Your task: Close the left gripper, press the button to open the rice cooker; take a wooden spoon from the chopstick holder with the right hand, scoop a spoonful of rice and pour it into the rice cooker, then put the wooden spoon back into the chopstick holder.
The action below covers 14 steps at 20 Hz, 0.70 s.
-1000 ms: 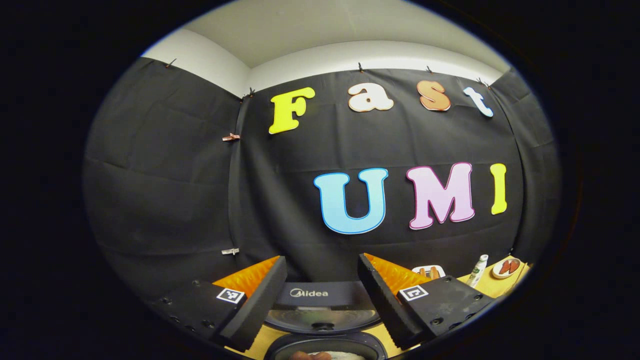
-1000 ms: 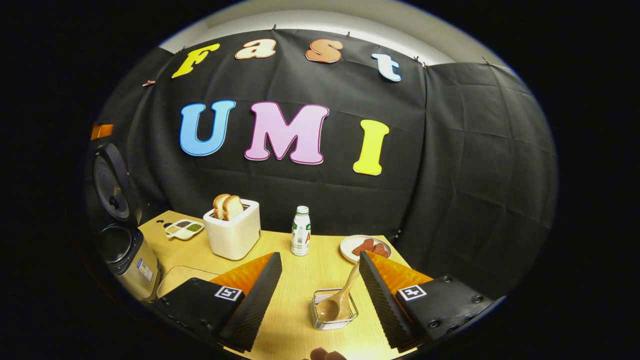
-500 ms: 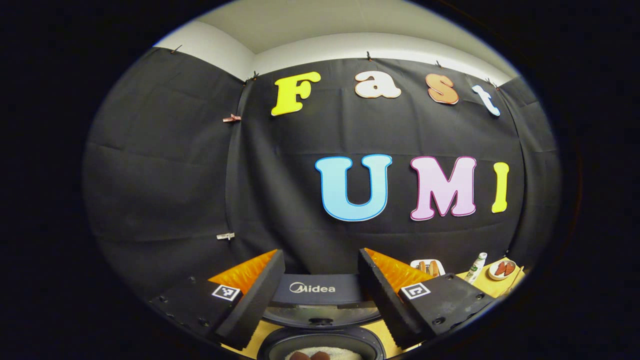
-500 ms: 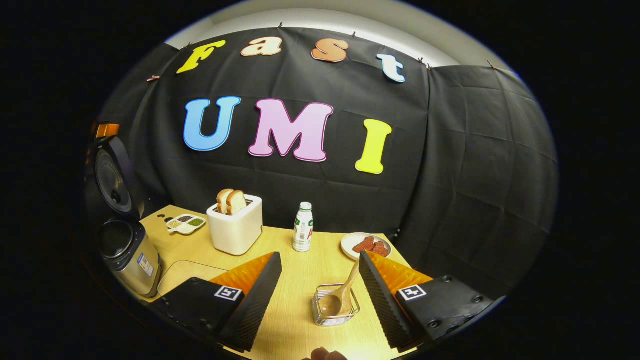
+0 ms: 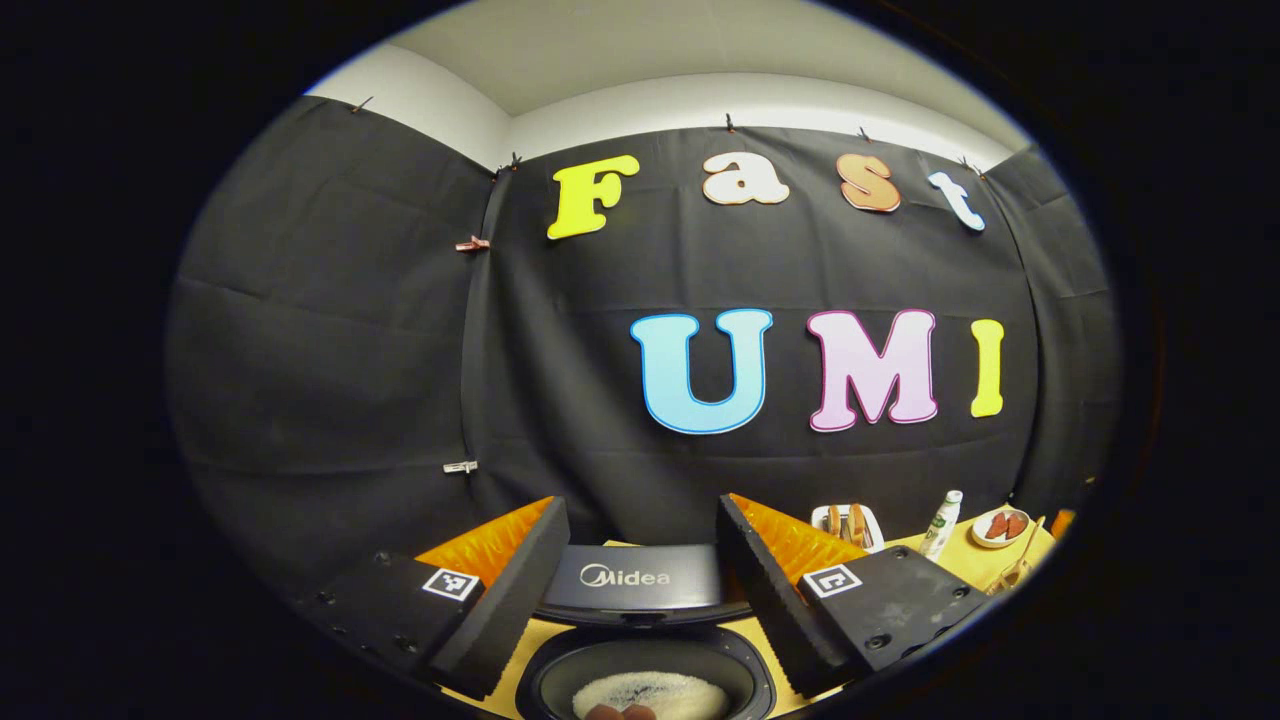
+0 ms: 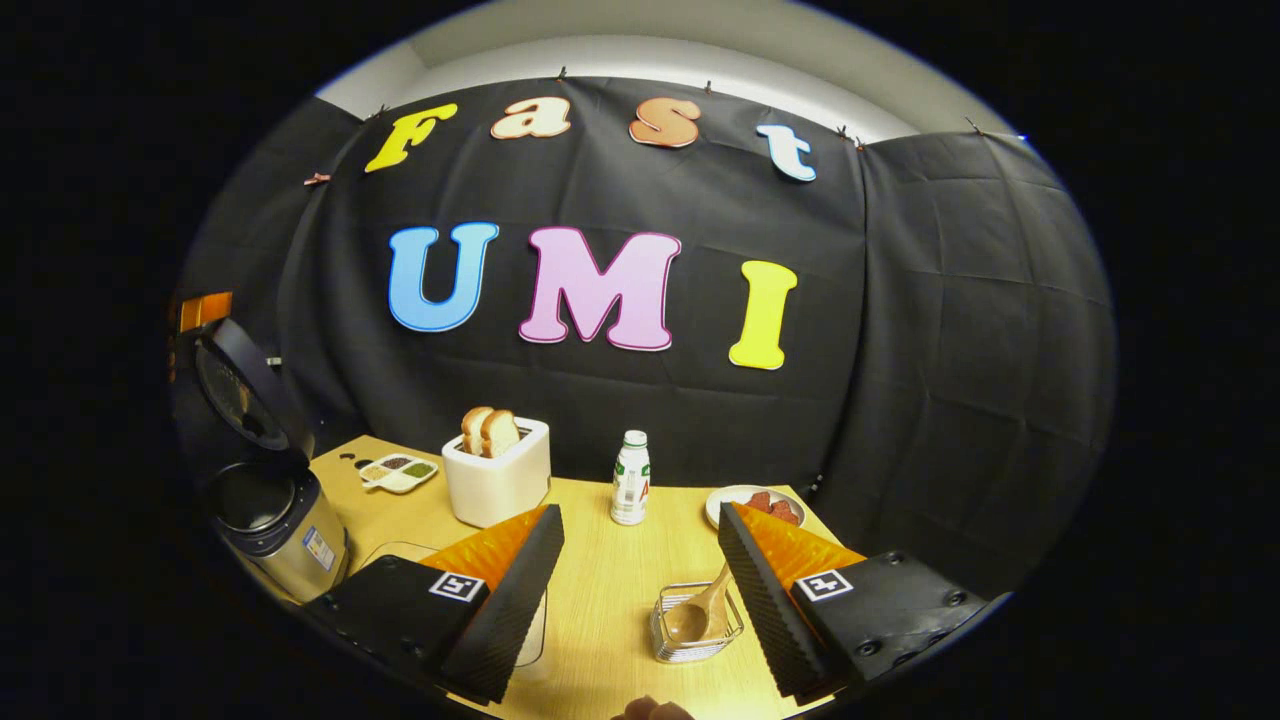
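The rice cooker (image 6: 275, 515) stands at the table's left with its lid (image 6: 235, 395) raised. In the left gripper view the lid (image 5: 635, 585) rises just beyond my fingers, and white rice (image 5: 650, 690) lies in the pot (image 5: 545, 680) below them. My left gripper (image 5: 640, 510) hangs open over the pot with nothing between its fingers. In the right gripper view the wooden spoon (image 6: 700, 612) leans bowl-down in the wire chopstick holder (image 6: 697, 640), close ahead between my fingers and nearer the right one. My right gripper (image 6: 640, 512) is open and apart from the spoon.
On the wooden table (image 6: 600, 580) stand a white toaster (image 6: 497, 475) with bread, a small bottle (image 6: 630, 478), a plate of food (image 6: 755, 500) and a divided dish (image 6: 400, 470). A clear tray edge (image 6: 535, 625) shows beside my left finger. Black cloth walls close the back and sides.
The left gripper view has dropped, so the pot and its rice now show below the lid. The right gripper view has swung left; the holder sits further right and the cooker shows more fully.
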Tool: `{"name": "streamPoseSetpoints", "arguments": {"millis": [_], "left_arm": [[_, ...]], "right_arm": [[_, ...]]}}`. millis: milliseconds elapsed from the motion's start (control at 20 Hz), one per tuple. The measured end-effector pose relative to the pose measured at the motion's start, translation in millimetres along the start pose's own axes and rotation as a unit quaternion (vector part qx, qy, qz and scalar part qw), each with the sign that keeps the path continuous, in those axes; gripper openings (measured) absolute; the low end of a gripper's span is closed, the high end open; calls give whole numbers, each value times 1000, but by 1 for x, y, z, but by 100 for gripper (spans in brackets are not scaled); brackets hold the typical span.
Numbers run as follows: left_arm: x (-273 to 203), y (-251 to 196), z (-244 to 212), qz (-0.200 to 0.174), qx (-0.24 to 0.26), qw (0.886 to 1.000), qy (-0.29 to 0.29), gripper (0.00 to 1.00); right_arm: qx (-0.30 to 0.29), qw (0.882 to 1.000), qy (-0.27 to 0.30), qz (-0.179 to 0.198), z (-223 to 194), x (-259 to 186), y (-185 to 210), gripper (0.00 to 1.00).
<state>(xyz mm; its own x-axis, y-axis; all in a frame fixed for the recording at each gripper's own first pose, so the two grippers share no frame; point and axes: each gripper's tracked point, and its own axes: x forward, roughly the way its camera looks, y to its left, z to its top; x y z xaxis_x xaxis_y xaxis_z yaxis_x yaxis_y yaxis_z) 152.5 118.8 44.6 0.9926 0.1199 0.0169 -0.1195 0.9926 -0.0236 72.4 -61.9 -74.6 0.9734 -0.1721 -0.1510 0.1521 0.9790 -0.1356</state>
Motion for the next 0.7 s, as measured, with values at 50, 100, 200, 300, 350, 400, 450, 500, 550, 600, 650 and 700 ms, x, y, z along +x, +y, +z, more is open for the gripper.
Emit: {"name": "streamPoseSetpoints", "arguments": {"millis": [50,100,200,300,350,400,450,500,550,600,650,700], "left_arm": [[-9,0,-4,0,0,1000,4,100],[-20,-1,-12,0,1,1000,7,100],[-38,-1,-25,0,0,1000,13,100],[-53,-3,-40,0,4,1000,24,100],[-60,-3,-47,-1,2,1000,31,100],[-66,-2,-54,0,-3,999,36,100],[-73,-3,-61,2,-4,999,43,100],[-78,-4,-69,5,0,999,48,100],[-84,-5,-76,9,3,999,52,100],[-88,-5,-83,12,2,998,57,100],[-92,-5,-89,14,-2,998,62,100],[-94,-5,-96,16,-7,998,69,100]], "right_arm": [[2,1000,-8,3,5,-1,2,97],[1,1000,-15,5,9,-2,3,97],[-2,1000,-19,11,11,-4,6,97],[-2,1000,-20,16,11,-5,8,97],[-2,1000,-22,17,11,-5,8,97],[-1,1000,-22,18,10,-5,7,97],[0,1000,-20,17,8,-5,6,97],[1,1000,-19,17,7,-6,6,97],[2,1000,-17,17,6,-5,6,97],[2,1000,-15,19,4,-5,6,97],[0,1000,-14,20,4,-5,6,97],[-1,1000,-13,21,3,-6,7,97]]}}
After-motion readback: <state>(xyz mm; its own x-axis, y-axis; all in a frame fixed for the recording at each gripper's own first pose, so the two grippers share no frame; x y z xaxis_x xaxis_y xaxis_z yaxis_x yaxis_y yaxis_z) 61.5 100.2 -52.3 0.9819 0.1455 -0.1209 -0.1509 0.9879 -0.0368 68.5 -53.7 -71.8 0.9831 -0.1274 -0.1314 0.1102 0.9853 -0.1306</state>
